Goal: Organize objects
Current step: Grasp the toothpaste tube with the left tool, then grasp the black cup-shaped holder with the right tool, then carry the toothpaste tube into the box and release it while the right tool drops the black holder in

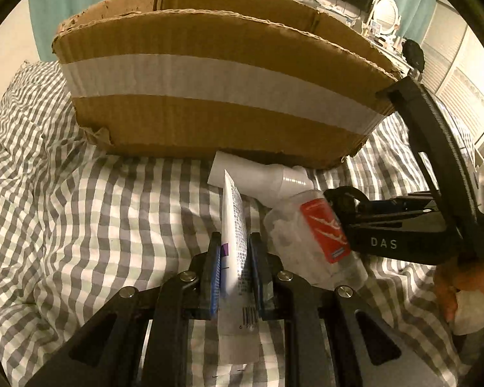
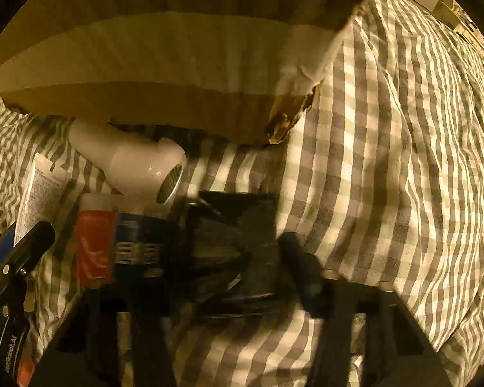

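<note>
White tube (image 1: 234, 225), centre-low in left wrist frame: your left gripper (image 1: 234, 271) clamps it between blue pads. Clear bottle with red label (image 1: 316, 229) just right of tube, touching white hair dryer (image 1: 267, 177). Your right gripper (image 2: 229, 258) spread wide around black object (image 2: 235, 245). Cardboard box (image 1: 209, 96) fills upper frame on checked bedsheet (image 1: 64, 193).
</note>
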Tool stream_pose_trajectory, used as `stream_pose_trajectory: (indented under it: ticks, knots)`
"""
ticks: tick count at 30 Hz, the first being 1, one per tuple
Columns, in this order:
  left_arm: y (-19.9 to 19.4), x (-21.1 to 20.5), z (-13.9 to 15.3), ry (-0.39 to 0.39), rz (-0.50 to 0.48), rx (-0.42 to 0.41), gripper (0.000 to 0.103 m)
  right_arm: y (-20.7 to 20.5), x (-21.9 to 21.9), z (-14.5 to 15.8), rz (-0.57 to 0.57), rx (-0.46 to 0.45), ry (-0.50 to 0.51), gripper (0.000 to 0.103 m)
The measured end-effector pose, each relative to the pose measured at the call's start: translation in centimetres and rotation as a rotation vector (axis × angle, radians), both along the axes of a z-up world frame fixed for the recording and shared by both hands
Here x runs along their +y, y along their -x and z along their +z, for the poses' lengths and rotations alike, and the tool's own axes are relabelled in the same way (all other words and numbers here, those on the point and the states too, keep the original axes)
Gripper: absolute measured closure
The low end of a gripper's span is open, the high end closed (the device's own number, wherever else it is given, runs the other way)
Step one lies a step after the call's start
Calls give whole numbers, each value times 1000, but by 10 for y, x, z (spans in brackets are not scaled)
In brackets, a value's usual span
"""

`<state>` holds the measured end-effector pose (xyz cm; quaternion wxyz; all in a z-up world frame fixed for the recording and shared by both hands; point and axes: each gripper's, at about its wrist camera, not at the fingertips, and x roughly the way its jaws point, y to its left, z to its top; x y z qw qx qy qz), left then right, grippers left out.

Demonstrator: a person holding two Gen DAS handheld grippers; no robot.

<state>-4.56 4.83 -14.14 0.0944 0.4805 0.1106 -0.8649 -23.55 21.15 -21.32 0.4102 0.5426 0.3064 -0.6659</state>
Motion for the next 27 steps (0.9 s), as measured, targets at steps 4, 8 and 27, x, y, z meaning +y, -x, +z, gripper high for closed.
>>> stream_pose_trajectory:
  ticks: [4, 8, 27]
  knots:
    - [-4, 5, 2, 21, 2, 3, 87, -9, 3, 13, 22, 35, 13, 59]
    - [-8, 10, 10, 44, 27, 7, 87, -18, 14, 33, 35, 38, 54, 59]
    - [-43, 2, 128, 135, 51, 207, 87, -58, 63, 177, 42, 296, 344, 59]
